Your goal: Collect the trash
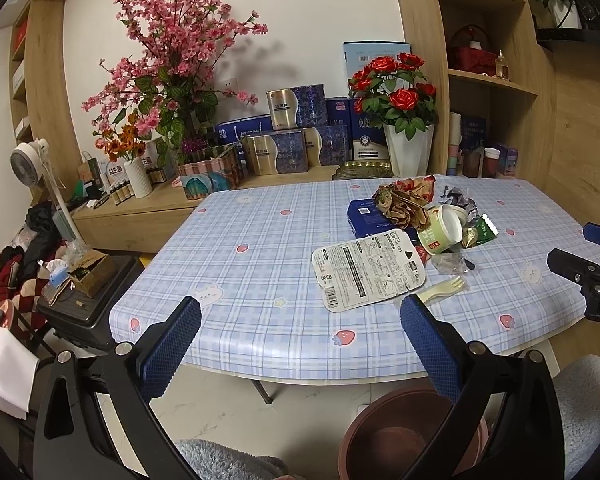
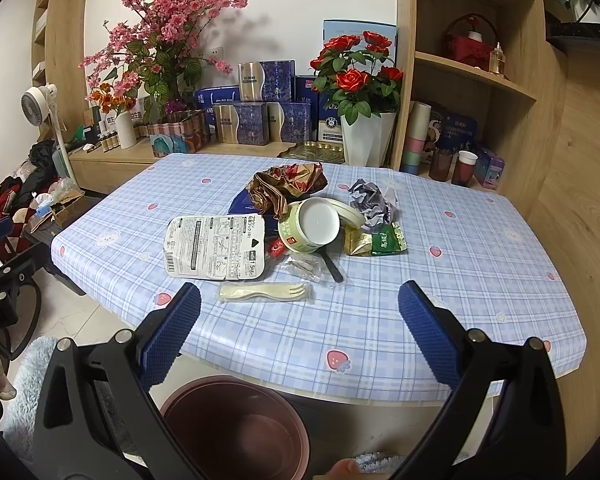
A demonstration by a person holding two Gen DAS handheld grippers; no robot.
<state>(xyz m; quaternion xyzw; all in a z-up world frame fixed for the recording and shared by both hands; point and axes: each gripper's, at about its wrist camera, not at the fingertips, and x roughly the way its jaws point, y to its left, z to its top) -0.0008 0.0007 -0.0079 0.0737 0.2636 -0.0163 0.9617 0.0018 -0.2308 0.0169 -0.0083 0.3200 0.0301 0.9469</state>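
Note:
A pile of trash lies on the plaid tablecloth (image 2: 440, 300): a flat white printed package (image 2: 216, 246), a wrapped plastic fork (image 2: 266, 293), a tipped green paper cup (image 2: 310, 226), crumpled brown foil (image 2: 288, 188), crumpled grey paper (image 2: 370, 200), a green sachet (image 2: 386, 242). The package (image 1: 366, 276), cup (image 1: 442, 230) and fork (image 1: 444, 286) also show in the left wrist view. My right gripper (image 2: 299, 300) is open and empty, just before the fork. My left gripper (image 1: 300, 314) is open and empty over the table's near edge. A brown bin (image 2: 236, 428) stands on the floor below.
The bin also shows in the left wrist view (image 1: 400, 436). A sideboard behind the table holds flower pots (image 2: 366, 140), boxes (image 2: 252, 120) and a vase. A shelf unit (image 2: 476, 76) stands at right. A fan (image 1: 30, 160) and clutter stand at left.

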